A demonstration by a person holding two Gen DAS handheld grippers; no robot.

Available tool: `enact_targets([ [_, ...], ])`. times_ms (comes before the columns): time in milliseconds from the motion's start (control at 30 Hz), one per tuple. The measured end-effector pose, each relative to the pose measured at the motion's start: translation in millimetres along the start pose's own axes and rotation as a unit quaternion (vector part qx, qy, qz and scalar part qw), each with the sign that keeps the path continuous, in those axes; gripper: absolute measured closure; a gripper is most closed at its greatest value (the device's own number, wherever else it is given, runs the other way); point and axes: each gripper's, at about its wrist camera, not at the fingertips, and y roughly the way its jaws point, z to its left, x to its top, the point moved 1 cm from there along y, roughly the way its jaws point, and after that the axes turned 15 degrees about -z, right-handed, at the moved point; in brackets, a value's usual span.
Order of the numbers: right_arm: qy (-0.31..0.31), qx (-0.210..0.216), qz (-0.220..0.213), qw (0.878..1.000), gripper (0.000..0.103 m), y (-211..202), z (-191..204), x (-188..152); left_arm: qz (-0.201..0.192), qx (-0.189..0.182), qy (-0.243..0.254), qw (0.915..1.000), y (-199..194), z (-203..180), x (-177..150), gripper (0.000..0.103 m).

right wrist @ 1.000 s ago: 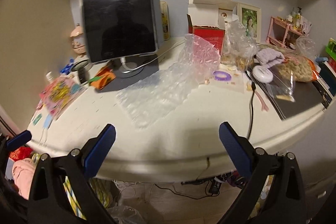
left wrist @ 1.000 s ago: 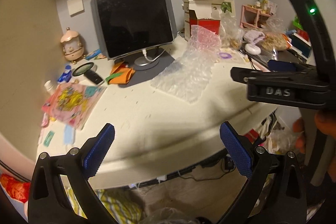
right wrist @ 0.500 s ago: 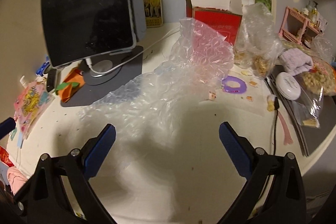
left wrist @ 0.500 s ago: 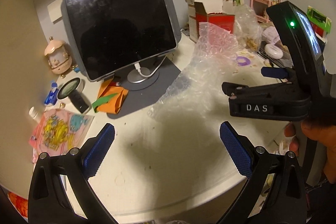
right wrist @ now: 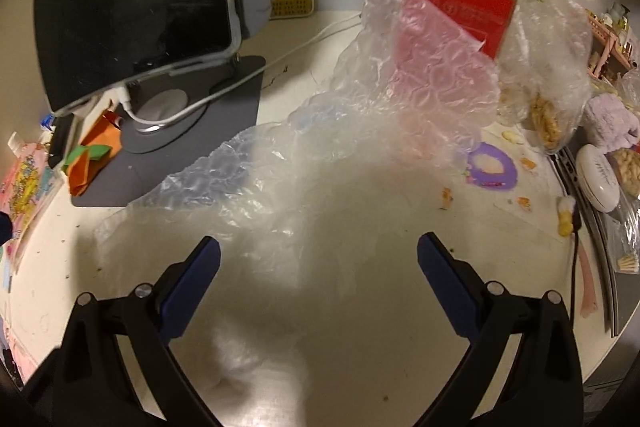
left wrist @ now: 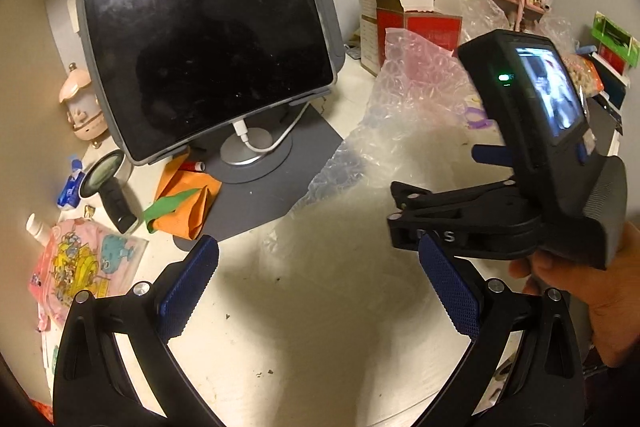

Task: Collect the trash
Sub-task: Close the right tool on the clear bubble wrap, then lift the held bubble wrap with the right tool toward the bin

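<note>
The bubble wrap is lying on the white desk, its long axis running from about 7 o'clock near the right gripper up to 1 o'clock, where its pink-tinted far end is curling upward against the red box. The near edge is sitting between the right gripper's blue pads, which are standing wide apart with nothing pinched. The left gripper is also gaping open, hovering over bare desk at 6 o'clock from the tablet; the wrap is lying at its 1 o'clock. A hand is holding the right gripper's body at 3 o'clock in the left view. Compared with half a second ago, both grippers are sitting closer over the desk, and the wrap is now reaching in between the right pads.
</note>
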Motion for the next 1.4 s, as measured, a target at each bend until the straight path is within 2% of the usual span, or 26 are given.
enact_targets([
  [233,-0.016,-0.003,0.002,1.0,0.007,15.8,8.4,-3.3,0.009,-0.002,-0.004,0.9999,2.0,1.3,-6.5,0.006],
  [467,0.001,0.003,0.007,1.0,0.009,22.0,9.9,-4.5,0.007,-0.001,-0.008,0.9999,2.4,1.7,-3.3,0.006],
  [500,0.001,0.003,0.005,1.0,0.012,22.5,10.0,-4.4,0.008,-0.001,-0.008,0.9999,3.1,1.4,-2.3,0.006],
  [567,-0.004,0.011,-0.003,1.0,0.033,19.7,12.2,-2.7,0.005,0.0,-0.005,1.0,3.1,-0.1,-1.3,0.006],
  [700,-0.008,0.018,-0.004,1.0,0.048,17.8,16.0,-1.8,0.006,-0.001,-0.008,0.9999,2.8,0.2,-3.1,0.006],
  [767,-0.01,0.024,-0.005,1.0,0.062,17.1,18.4,-1.2,0.007,0.0,-0.006,1.0,1.8,-0.6,-5.0,0.006],
  [867,-0.01,0.033,-0.007,0.999,0.077,14.3,21.5,-1.5,0.01,0.0,-0.007,0.9999,0.1,0.0,-8.3,0.006],
  [933,-0.011,0.036,-0.01,0.999,0.083,10.6,23.6,-1.6,0.01,0.001,-0.008,0.9999,-1.7,0.9,-9.9,0.006],
  [1067,-0.004,0.042,-0.014,0.999,0.089,4.4,22.0,0.2,0.01,0.002,-0.011,0.9999,-6.0,2.8,-12.6,0.006],
  [1400,-0.002,0.05,-0.051,0.997,0.09,-35.6,21.3,10.8,0.002,0.0,-0.008,1.0,-28.2,-0.9,-17.4,0.006],
])
